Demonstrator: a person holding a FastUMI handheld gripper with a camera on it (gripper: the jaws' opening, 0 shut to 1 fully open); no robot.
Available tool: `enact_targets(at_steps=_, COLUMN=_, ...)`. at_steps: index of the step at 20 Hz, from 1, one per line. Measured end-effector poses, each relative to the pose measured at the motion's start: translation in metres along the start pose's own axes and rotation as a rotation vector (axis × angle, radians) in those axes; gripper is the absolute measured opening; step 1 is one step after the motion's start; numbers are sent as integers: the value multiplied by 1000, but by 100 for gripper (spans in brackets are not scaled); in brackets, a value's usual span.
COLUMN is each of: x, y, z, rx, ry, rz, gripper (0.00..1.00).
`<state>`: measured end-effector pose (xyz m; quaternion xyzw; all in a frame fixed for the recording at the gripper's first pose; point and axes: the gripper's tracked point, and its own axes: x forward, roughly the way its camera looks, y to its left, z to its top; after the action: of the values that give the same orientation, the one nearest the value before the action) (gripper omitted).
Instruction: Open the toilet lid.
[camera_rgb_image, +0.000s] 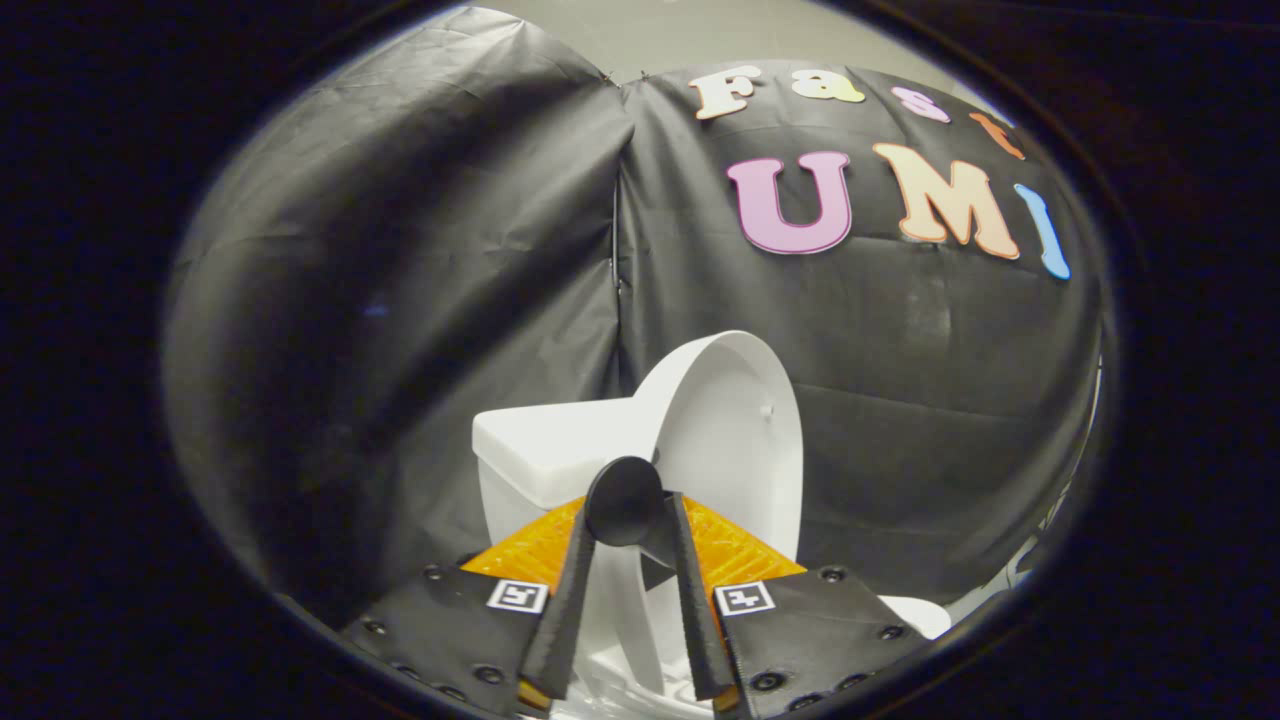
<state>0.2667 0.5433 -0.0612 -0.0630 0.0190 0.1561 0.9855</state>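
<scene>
Both jaws of the gripper (628, 510) clamp a black knob (625, 500) before the raised toilet lid (730, 440).

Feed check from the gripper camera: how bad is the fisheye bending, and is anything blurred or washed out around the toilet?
Gripper view: strong fisheye bending, the cloth wall bulging outward. The raised toilet lid and tank are sharp, bright white but not washed out. The fingers are slightly soft up close, closed on a black round knob. Lighting is even, with soft sheen on the cloth, no harsh glare.
</scene>
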Motion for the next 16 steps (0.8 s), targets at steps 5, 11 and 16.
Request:
enact_targets(at_steps=5, x=-13, y=-7, z=24, rx=-5, ry=-58, rz=6, gripper=69)
enact_targets(at_steps=11, x=-33, y=-21, z=80, rx=3, ry=-205, rz=-7, gripper=88)
enact_targets(at_steps=16, x=-71, y=-57, z=124, rx=6, ry=-334, rz=-118, gripper=88)
